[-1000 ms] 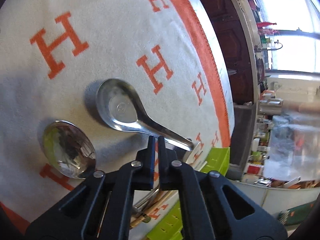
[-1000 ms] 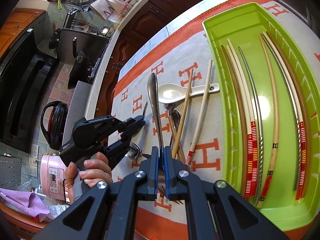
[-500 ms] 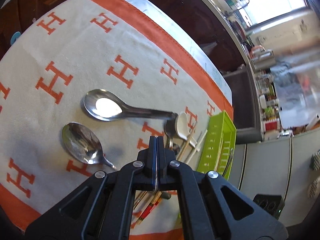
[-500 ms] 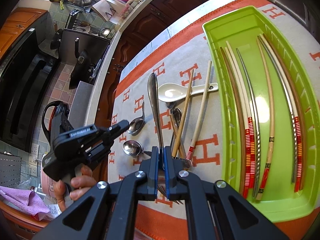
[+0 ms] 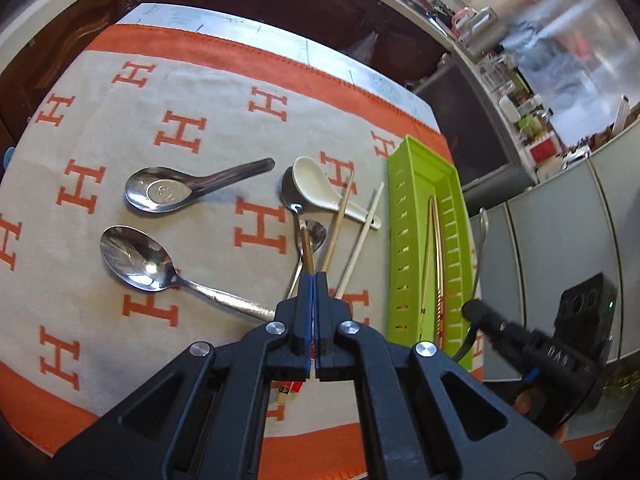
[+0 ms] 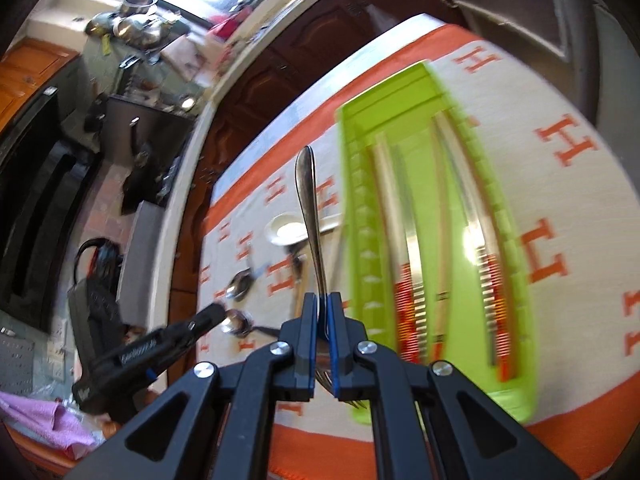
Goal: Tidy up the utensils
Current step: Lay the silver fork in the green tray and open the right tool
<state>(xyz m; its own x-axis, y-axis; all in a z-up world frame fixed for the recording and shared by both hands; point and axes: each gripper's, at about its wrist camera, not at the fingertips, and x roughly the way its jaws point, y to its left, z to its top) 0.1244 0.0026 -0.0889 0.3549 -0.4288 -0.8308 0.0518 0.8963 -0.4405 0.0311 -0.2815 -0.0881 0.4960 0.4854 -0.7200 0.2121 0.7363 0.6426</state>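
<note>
My left gripper (image 5: 315,280) is shut with nothing in it and hangs above the cloth, over a pile of chopsticks (image 5: 338,228) and a small metal spoon (image 5: 316,232). A white ceramic spoon (image 5: 316,184), a metal soup spoon (image 5: 180,192) and a metal tablespoon (image 5: 136,256) lie on the cloth. My right gripper (image 6: 322,300) is shut on a metal fork (image 6: 310,208); the handle points forward and the tines show below the fingers. It hovers beside the left wall of the green tray (image 6: 360,240), which holds several chopsticks (image 6: 412,248).
The orange-and-cream cloth (image 5: 208,92) covers the table as far as its edges. The right gripper (image 5: 472,308) and its fork (image 5: 482,240) stand just right of the tray (image 5: 400,240) in the left wrist view. Kitchen counters and dark cabinets lie beyond the table.
My left gripper has risen and rolled, so the whole cloth and tray now show. My right gripper has carried the fork sideways from over the pile to the tray's edge.
</note>
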